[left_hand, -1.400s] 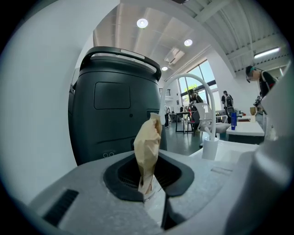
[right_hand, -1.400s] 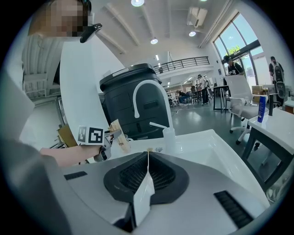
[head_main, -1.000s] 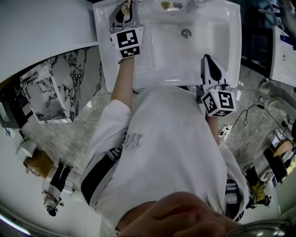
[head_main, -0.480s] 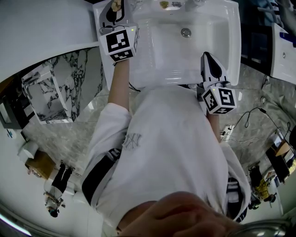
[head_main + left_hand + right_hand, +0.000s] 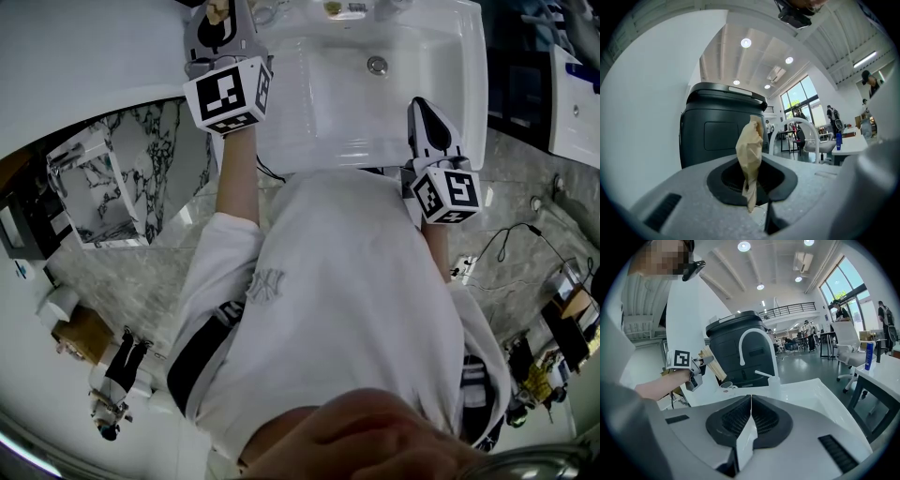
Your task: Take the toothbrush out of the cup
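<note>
My left gripper [image 5: 220, 23] is shut on a tan toothbrush [image 5: 750, 150] that looks wrapped in paper. It stands upright between the jaws in the left gripper view [image 5: 752, 187]. In the right gripper view, that gripper [image 5: 693, 369] holds the toothbrush [image 5: 712, 364] in the air, above and left of a small white cup [image 5: 725, 386] on the sink's back left corner. My right gripper [image 5: 427, 127] rests over the sink's near right rim, shut [image 5: 751, 413] with nothing in it.
A white sink [image 5: 450, 112] with a drain [image 5: 377, 66] lies ahead, with a curved white faucet [image 5: 750, 341] at its back. A tall dark bin [image 5: 722, 126] stands behind it. A white wall is at the left, marble floor below.
My left gripper has risen with the toothbrush, sliding toward the head view's upper left and clear of the cup. The right gripper has stayed put.
</note>
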Demonstrator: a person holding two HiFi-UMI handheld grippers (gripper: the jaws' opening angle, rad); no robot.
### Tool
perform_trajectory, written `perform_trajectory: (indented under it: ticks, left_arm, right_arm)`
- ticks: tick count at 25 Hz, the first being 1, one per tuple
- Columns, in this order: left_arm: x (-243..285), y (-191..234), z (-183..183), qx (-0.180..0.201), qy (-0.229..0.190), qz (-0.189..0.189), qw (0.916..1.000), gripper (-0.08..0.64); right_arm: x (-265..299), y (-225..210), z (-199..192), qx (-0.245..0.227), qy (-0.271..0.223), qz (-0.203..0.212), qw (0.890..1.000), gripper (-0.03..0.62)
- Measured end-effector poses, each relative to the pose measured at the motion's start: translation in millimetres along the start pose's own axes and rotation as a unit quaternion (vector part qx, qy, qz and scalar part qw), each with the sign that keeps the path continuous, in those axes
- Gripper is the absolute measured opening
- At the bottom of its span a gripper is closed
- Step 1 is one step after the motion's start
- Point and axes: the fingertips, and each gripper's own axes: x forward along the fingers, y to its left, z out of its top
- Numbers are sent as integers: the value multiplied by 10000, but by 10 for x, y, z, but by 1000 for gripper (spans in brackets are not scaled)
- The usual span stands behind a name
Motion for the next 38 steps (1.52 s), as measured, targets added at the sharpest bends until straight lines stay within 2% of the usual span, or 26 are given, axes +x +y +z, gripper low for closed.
perform_trajectory:
  ticks: [9,26,34,38]
  left_arm:
    - [-132,31,293,127,-297,-50,9995,48]
    - [-605,3,949,90,-844,-162,9963,48]
    - [-917,41,1150,415,-1020,-171,9938,48]
    - [-1045,-50,1241,397,-1086,-211,9931,48]
  right_arm:
    - [-69,-131,249,-402,-293,-53,9987,14]
    - [-527,-442,372,-324,-668,-707,9947,15]
    - [-634,-421,434,-328,-850,-844,9923,15]
    - [-711,-455,471,-345,-896,-830,9919,14]
